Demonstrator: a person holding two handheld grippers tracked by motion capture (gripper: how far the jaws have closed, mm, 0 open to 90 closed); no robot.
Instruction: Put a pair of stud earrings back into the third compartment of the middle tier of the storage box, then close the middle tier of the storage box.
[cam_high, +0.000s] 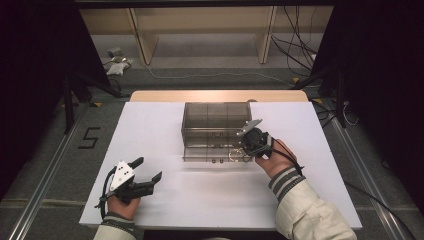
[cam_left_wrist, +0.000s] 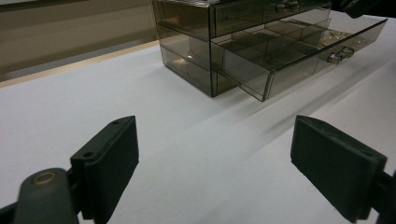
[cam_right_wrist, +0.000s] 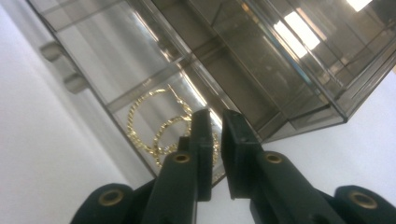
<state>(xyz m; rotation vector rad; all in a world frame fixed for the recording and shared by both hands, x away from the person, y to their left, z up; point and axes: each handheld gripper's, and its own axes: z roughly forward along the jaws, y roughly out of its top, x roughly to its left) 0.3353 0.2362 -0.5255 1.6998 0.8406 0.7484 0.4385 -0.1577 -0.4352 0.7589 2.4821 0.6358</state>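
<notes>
A smoky see-through drawer box stands mid-table, and its lower drawer is pulled out toward me. Gold hoop earrings lie in a compartment at the drawer's right end, glinting in the left gripper view as the earrings. My right gripper hangs over that end of the drawer. In the right gripper view the right gripper has its jaws together with only a slit between them, nothing visible in it, and the hoops just behind the tips. My left gripper rests at the near left, wide open, as seen on the left gripper.
The white table top is bare around the box. The open drawer has a small knob on its front. Beyond the table's far edge are wooden frames and loose cables on the floor.
</notes>
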